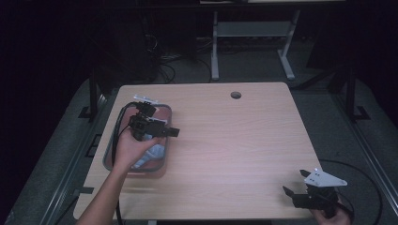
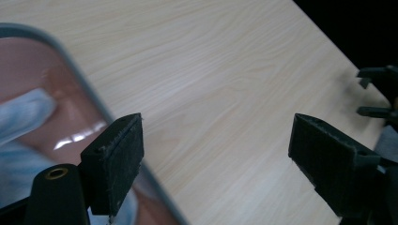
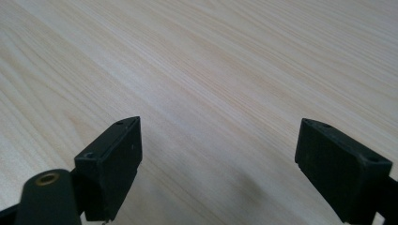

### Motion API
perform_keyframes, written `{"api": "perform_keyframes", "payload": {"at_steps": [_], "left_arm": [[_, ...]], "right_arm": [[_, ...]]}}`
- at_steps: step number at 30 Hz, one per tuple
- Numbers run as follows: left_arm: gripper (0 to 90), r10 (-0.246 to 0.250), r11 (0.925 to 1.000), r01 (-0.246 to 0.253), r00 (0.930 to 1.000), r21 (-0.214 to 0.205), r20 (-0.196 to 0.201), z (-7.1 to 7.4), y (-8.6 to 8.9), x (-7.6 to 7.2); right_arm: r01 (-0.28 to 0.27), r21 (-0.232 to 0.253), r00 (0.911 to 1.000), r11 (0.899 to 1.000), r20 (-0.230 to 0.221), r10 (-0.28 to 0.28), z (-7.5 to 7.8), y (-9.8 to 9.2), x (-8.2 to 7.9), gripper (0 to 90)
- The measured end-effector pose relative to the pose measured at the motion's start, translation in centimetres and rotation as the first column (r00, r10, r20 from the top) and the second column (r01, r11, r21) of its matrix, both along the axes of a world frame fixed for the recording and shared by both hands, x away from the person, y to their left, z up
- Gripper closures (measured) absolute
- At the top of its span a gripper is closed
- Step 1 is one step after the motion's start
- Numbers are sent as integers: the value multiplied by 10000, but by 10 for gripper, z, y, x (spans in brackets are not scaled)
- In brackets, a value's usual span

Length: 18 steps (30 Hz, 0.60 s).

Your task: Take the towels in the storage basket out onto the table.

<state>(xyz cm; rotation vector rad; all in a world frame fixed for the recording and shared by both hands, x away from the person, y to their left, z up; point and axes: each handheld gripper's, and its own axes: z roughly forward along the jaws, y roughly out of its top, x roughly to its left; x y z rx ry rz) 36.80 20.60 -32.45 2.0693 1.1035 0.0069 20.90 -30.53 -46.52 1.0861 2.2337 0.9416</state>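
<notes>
1. While the left hand [image 1: 129, 147] reaches in from the bottom left of the high view, its forearm runs up at a slant over the table's [image 1: 234, 140] near left part and stops above the tray [image 1: 109, 151].
2. That hand is wrapped around the back of the left gripper [image 1: 174, 132], which is turned sideways so it points to the right, toward the middle of the table.
3. In the left gripper view the left gripper [image 2: 213, 154] has its jaws spread wide with nothing between them, just bare wood showing in the gap. One jaw sits over the tray's grey rim [image 2: 89, 96], the other is out over the tabletop.
4. The tray is a shallow, grey-rimmed thing with a pinkish bottom, sitting near the table's left edge. Something light blue [image 1: 151, 153] lies inside it, cloth or a bag, can't really tell which. Same blue stuff [image 2: 23, 117] shows blurry in the left gripper view.
5. The right hand [image 1: 332, 216] barely pokes in at the bottom right corner, holding the right gripper [image 1: 295, 182] low at the table's near right corner, with its grey plate on top and its jaws aimed up and left.
6. From the right gripper view the right gripper [image 3: 218, 159] is also spread wide, with nothing held and plain wood grain beyond it.
7. The two grippers are well apart, on opposite sides of the table.
</notes>
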Motion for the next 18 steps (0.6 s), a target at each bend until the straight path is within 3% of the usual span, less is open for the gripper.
{"api": "perform_keyframes", "payload": {"at_steps": [11, 18], "left_arm": [[187, 922, 9954, -926, 9956, 264, 173, 2, 39, 0], [186, 1393, 9901, -1395, 9902, 175, 107, -2, 61, -5]], "right_arm": [[112, 42, 9999, 9999, -47, -111, 0, -1, -1, 146], [0, 11, 10000, 10000, -23, 0, 0, -1, -1, 146]]}}
